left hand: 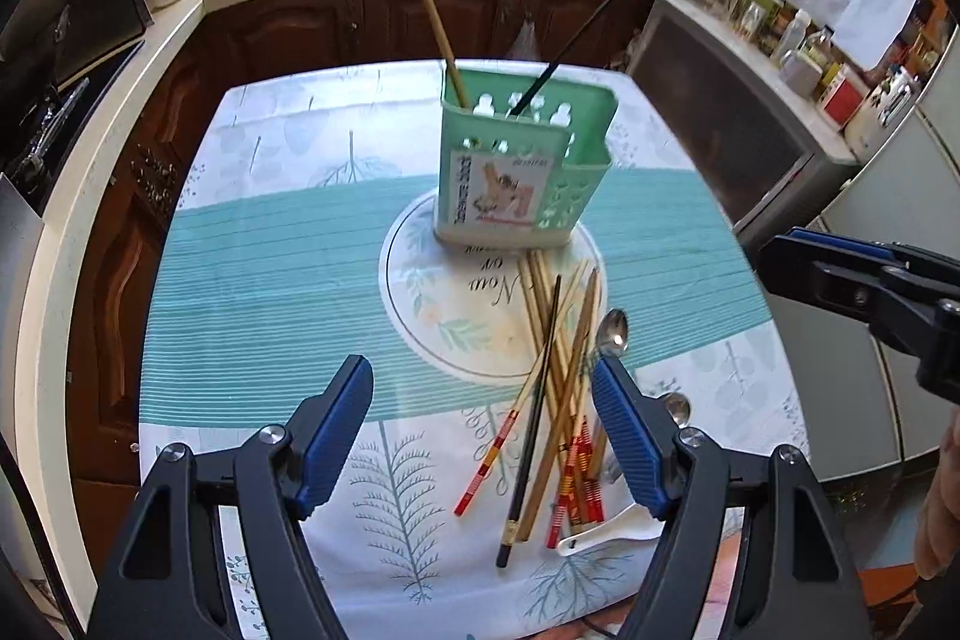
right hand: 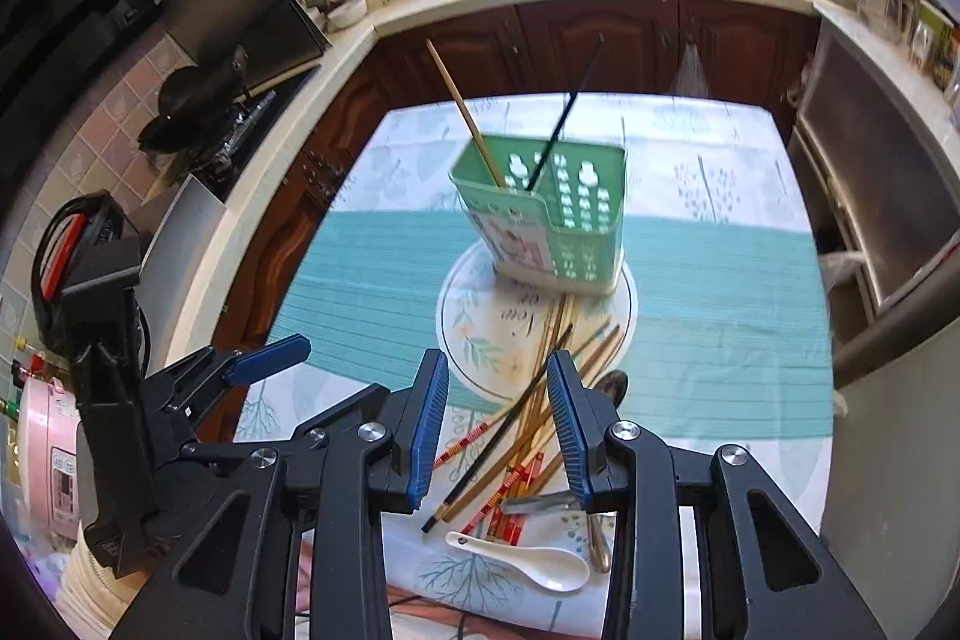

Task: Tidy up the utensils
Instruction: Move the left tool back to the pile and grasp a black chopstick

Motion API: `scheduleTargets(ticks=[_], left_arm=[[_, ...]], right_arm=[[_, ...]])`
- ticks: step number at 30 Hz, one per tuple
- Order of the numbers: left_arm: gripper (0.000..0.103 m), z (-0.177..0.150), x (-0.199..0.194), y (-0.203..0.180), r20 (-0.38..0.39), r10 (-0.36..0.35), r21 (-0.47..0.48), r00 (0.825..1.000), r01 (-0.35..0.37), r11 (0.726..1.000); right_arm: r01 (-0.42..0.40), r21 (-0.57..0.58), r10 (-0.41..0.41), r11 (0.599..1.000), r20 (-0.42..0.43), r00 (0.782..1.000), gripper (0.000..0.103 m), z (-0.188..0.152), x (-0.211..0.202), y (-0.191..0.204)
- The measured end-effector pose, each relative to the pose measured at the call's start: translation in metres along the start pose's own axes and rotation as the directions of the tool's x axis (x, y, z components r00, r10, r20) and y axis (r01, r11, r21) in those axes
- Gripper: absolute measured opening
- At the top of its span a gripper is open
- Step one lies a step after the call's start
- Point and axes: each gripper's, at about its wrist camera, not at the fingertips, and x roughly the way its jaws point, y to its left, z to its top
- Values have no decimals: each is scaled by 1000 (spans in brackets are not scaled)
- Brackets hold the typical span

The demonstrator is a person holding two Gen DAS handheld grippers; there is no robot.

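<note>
Inside green holder, two chopsticks; both tools open, empty.

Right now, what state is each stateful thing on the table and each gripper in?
Green utensil holder: upright, holding two chopsticks, one bamboo and one black.
Loose chopsticks: lying crossed in a pile on the tablecloth.
White ceramic spoon: lying flat near the table edge.
Metal spoon: lying beside the pile.
Left gripper: jaws open, empty.
Right gripper: jaws open, empty, above the pile.
</note>
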Motion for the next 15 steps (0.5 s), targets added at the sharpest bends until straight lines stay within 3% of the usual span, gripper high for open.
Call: scheduleTargets(ticks=[10, 15], left_arm=[[74, -5, 53, 13, -137, -3, 46, 991, 9, 999], [72, -1, 84, 13, -215, -29, 75, 976, 46, 996]], right_arm=[[3, 70, 5, 998, -124, 992, 35, 10, 96, -21], [20, 125, 4, 992, -189, 982, 35, 7, 136, -36]])
